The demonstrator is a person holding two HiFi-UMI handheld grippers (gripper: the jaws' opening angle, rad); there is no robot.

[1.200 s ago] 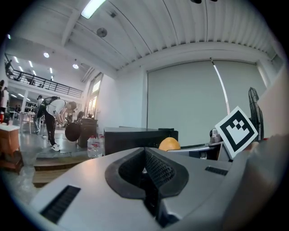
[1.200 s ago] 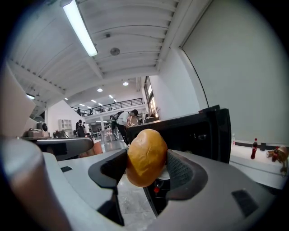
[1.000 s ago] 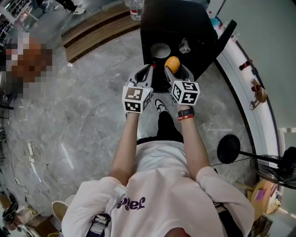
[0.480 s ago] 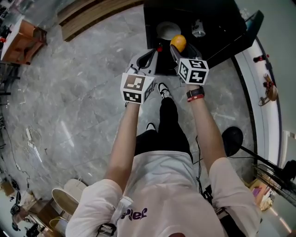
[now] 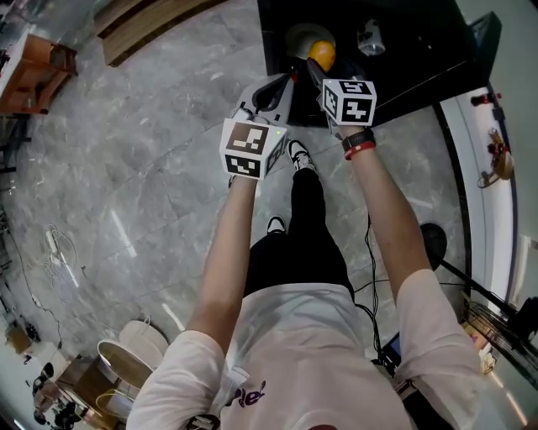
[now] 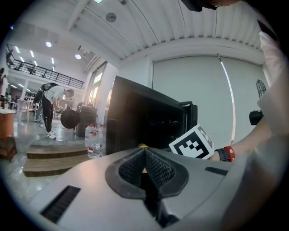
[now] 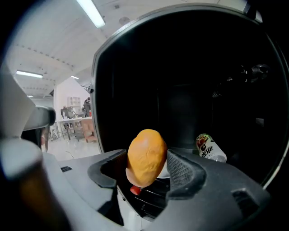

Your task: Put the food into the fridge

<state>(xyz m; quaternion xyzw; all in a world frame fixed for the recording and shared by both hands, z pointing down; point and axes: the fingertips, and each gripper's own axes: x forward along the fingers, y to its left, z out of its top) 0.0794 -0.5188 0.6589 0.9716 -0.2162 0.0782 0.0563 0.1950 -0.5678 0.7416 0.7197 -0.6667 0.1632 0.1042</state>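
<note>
My right gripper (image 5: 317, 69) is shut on an orange, egg-shaped piece of food (image 5: 322, 55), held at the mouth of the small black fridge (image 5: 412, 59). In the right gripper view the food (image 7: 146, 157) sits upright between the two pads of the right gripper (image 7: 149, 170), with the dark fridge interior (image 7: 189, 81) right behind it. A white bowl (image 5: 301, 35) and a drink can (image 5: 371, 38) lie inside; the can (image 7: 207, 148) shows to the right of the food. My left gripper (image 5: 271, 91) hovers beside the fridge, its pads of the left gripper (image 6: 145, 170) closed together on nothing.
The fridge door (image 5: 486, 29) stands open to the right. Wooden steps (image 5: 151, 21) lie at the far left, with water bottles (image 6: 93, 142) on them. A white curved ledge (image 5: 498, 159) and a black round stand (image 5: 433, 245) are on the right. The person's shoe (image 5: 298, 154) is just before the fridge.
Both grippers have moved forward toward the fridge. The food in the right gripper now reaches over the fridge's opening, close to the white bowl. The grip has not changed.
</note>
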